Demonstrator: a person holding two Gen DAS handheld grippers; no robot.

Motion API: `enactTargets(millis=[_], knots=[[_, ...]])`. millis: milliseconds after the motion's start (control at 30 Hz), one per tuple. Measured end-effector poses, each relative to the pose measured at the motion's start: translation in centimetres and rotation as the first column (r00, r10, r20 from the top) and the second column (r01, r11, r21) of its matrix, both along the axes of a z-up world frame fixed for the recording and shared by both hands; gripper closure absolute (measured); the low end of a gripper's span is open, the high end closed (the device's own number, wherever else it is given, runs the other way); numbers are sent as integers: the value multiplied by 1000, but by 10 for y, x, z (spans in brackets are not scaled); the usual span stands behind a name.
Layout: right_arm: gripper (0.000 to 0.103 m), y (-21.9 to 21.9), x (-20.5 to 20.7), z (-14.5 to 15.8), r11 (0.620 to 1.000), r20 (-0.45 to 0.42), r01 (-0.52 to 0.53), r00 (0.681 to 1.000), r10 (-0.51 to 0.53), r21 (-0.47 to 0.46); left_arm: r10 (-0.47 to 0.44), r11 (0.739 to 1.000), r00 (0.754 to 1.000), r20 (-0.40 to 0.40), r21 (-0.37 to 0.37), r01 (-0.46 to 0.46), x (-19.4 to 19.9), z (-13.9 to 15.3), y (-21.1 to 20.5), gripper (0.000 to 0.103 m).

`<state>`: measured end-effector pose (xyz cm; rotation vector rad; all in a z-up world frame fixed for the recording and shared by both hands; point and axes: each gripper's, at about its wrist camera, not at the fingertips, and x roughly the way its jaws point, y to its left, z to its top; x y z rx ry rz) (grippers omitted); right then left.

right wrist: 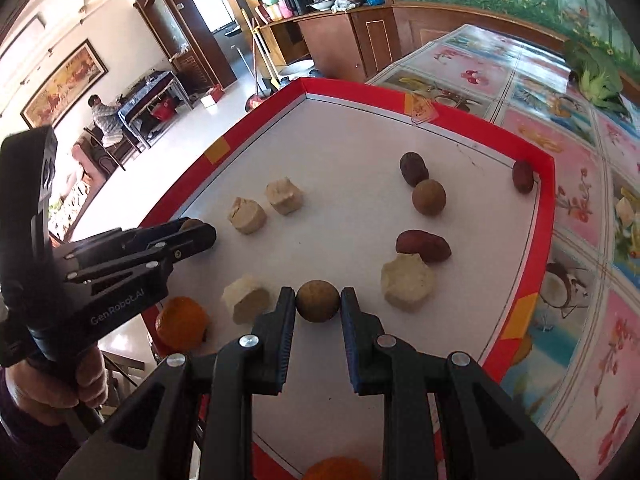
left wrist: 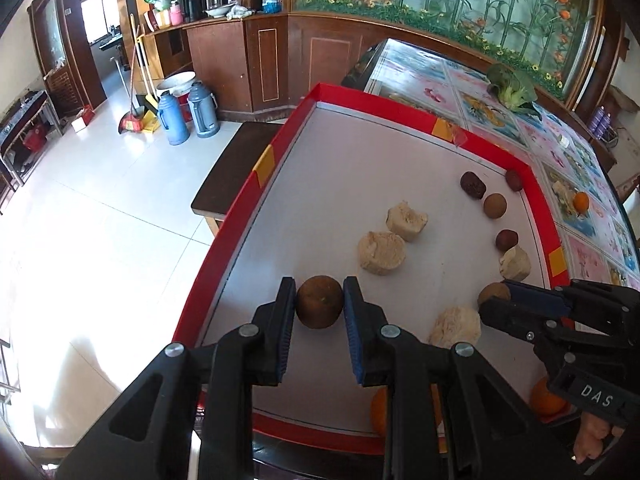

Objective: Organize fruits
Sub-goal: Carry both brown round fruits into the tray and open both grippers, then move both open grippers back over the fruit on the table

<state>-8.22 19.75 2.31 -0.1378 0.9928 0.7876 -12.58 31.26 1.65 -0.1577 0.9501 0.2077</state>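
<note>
We are finding each gripper closed on a round brown fruit resting on the tray [left wrist: 400, 152] floor: the left gripper [left wrist: 319, 300] is clamping one [left wrist: 320, 301] near the tray's left wall, the right gripper [right wrist: 318, 302] another [right wrist: 318, 301]. Beyond them, pale chunks [right wrist: 247, 216], red dates [right wrist: 423, 245] and a further brown fruit [right wrist: 429, 197] are lying scattered and ungrouped. Sorting is appearing barely begun; the oranges [right wrist: 182, 323] at the near edge are partly hidden.

A home: thermos flasks [left wrist: 188, 112], broom [left wrist: 136, 80], wooden cabinets [left wrist: 240, 64].
</note>
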Motion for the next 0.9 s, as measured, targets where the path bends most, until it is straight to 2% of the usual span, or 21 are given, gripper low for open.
enactTargets(millis=[33, 67, 100, 167, 300, 400, 500, 700, 800, 900], knots=[[75, -1, 0, 4, 1000, 8, -3, 1000, 3, -1, 9, 1000, 1000, -3, 7, -9, 0, 2, 0, 63], [73, -5, -2, 6, 1000, 15, -4, 1000, 3, 8, 19, 1000, 1000, 2, 13, -19, -2, 5, -1, 49], [71, -12, -3, 12, 999, 31, -4, 1000, 3, 36, 21, 1000, 1000, 14, 18, -21, -3, 9, 0, 46], [69, -24, -2, 23, 996, 51, 0, 999, -5, 87, 16, 999, 999, 43, 35, -18, -6, 21, -5, 46], [59, -59, 5, 43, 985, 91, 48, 994, -64, 167, -34, 998, 995, 93, 60, 28, -5, 44, -27, 45], [59, -91, 13, 47, 978, 119, 110, 984, -132, 178, -125, 990, 984, 131, 85, 114, 0, 63, -62, 38], [58, -128, 28, 42, 969, 140, 200, 965, -220, 148, -217, 973, 966, 143, 112, 202, 8, 71, -99, 35], [58, -216, 74, 19, 905, 129, 419, 896, -426, 77, -411, 908, 906, 101, 130, 397, 43, 69, -183, 35], [58, -239, 93, 12, 885, 106, 463, 878, -466, 59, -463, 882, 884, 64, 134, 452, 71, 60, -218, 35], [58, -249, 110, 7, 873, 90, 485, 868, -488, 54, -479, 875, 877, 28, 93, 475, 97, 49, -236, 35]])
